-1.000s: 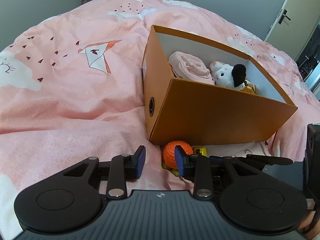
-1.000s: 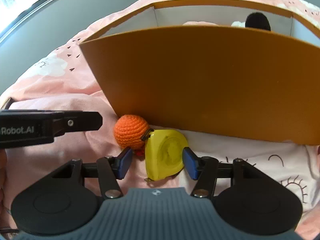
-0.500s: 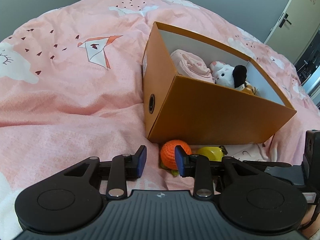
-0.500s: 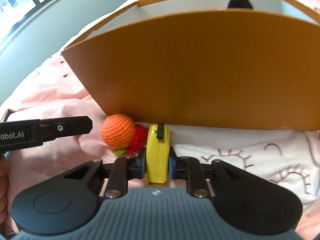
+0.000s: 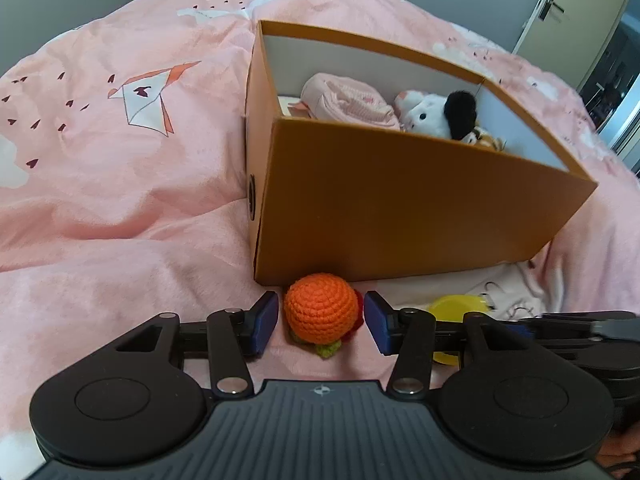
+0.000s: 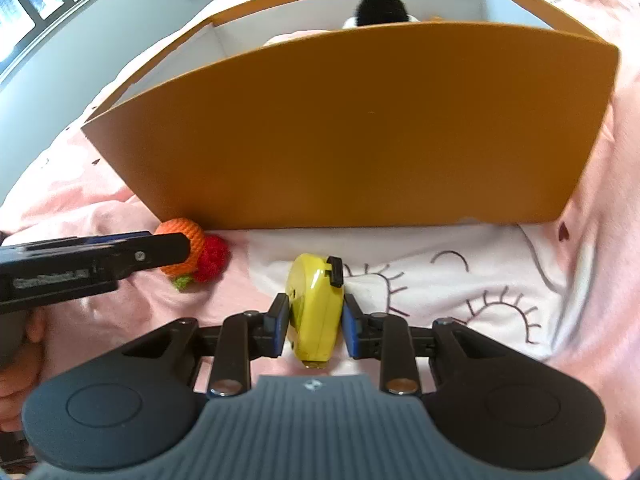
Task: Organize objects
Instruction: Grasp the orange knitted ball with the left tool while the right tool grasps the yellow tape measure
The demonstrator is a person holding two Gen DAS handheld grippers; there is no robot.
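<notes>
An orange crocheted ball with red and green bits lies on the pink bedspread against the front of the orange box. My left gripper is open with a blue pad on each side of the ball, with small gaps. My right gripper is shut on a yellow tape measure, held on edge just above the bedspread in front of the box. The tape measure also shows in the left wrist view. The ball shows in the right wrist view, partly behind the left gripper's finger.
The box holds a folded pink cloth and a white plush toy with a black ear. The pink bedspread spreads wide to the left. A door stands at the far right.
My left gripper moved right so the ball now sits between its pads. My right gripper closed on the tape measure, turned it on edge, and drew it slightly back from the box.
</notes>
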